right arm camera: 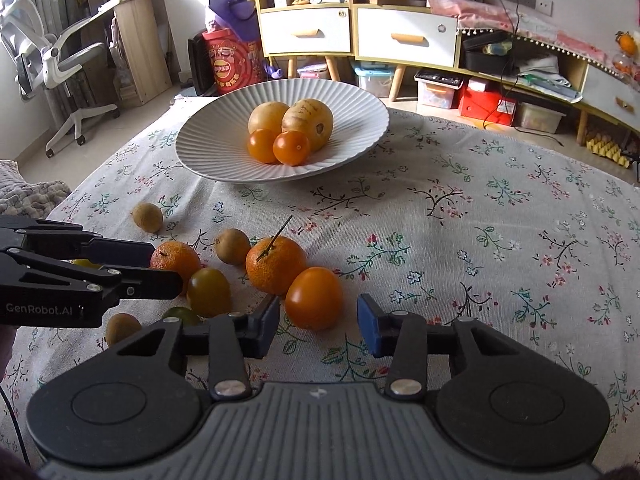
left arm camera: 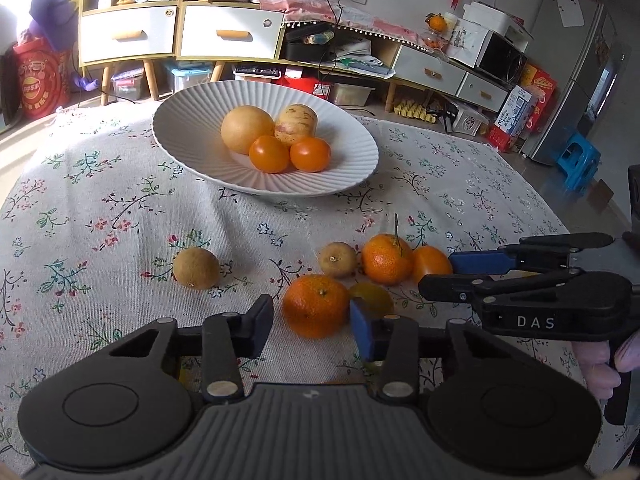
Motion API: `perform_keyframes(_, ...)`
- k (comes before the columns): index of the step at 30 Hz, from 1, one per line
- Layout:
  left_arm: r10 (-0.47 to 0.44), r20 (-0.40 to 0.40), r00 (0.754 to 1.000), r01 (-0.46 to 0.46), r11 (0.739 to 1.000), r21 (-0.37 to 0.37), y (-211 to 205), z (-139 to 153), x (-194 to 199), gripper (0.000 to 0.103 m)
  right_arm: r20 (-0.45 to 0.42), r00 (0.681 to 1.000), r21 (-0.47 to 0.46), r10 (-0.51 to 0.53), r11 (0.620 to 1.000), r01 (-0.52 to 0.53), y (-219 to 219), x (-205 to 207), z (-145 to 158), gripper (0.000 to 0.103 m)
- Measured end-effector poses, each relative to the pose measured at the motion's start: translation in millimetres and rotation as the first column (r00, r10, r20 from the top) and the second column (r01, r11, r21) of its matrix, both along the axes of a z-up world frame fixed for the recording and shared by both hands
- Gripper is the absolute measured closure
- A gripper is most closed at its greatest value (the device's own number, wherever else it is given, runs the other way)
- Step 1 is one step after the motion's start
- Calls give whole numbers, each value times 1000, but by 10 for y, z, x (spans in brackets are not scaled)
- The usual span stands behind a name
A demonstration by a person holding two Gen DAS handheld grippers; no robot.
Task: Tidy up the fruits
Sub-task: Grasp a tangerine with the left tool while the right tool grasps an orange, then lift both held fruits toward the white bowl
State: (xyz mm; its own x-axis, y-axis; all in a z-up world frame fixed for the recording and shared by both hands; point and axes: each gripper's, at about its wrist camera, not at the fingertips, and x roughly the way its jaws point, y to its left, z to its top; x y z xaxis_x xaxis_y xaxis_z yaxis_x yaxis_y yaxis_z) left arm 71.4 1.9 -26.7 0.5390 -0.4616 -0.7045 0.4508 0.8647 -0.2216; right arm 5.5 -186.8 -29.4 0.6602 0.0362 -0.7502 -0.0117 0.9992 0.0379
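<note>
The floral-clothed bench (left arm camera: 100, 208) carries a white ribbed bowl (left arm camera: 188, 152) toward its far edge. Two pale yellow round fruits (left arm camera: 247, 129) and two small orange tomatoes (left arm camera: 269, 154) are held in the bowl.

The rest of the fruit lies loose on the cloth nearer the front edge. The left claw (left arm camera: 313, 314) is pointed down at a mandarin (left arm camera: 316, 306), which sits on the cloth between its two pads. The claw is partly open. A slim gap is seen at the dark left pad, while the blue right pad stands just beside the peel; no firm grip can be made out. Just behind that blue pad lies a yellow-green tomato (left arm camera: 372, 298).

The right claw (right arm camera: 318, 316) is likewise partly open around a loose orange tomato (right arm camera: 314, 298), which rests on the cloth with a gap visible at each pad, the wider one on the right. That tomato touches a stemmed mandarin (right arm camera: 276, 266) behind it. A brown longan (right arm camera: 233, 246) lies just beside the stemmed mandarin, and another longan (right arm camera: 147, 217) sits apart toward the left edge of the bench. A third longan (right arm camera: 122, 328) lies near the front edge, below the left claw as seen from the right wrist.

A hand (left arm camera: 600, 364) is seen on the right claw's handle.
</note>
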Motion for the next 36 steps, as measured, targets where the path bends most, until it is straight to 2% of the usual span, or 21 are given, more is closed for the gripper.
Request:
perform_keyframes(13,14,-16,1000,-14,1000,2,-91,3,63,76,-17,1000,18,-6,1000,6,23,97,15,71)
perform_keyframes(15,13,-13,1000,-13,1000,4,-111,10,65,77,-20,1000,19,-6,1000,6,13,119,10,74)
perform_keyframes(22,4,11,1000,-4,1000,11,-85,77,40,78,-53,998,22,-15,1000,16,5,127,56,75)
perform_keyframes(36,18,68,998,-16,999,-30,-49,288,22,78,16,999,73,-37,997,36,-29,117,291,75)
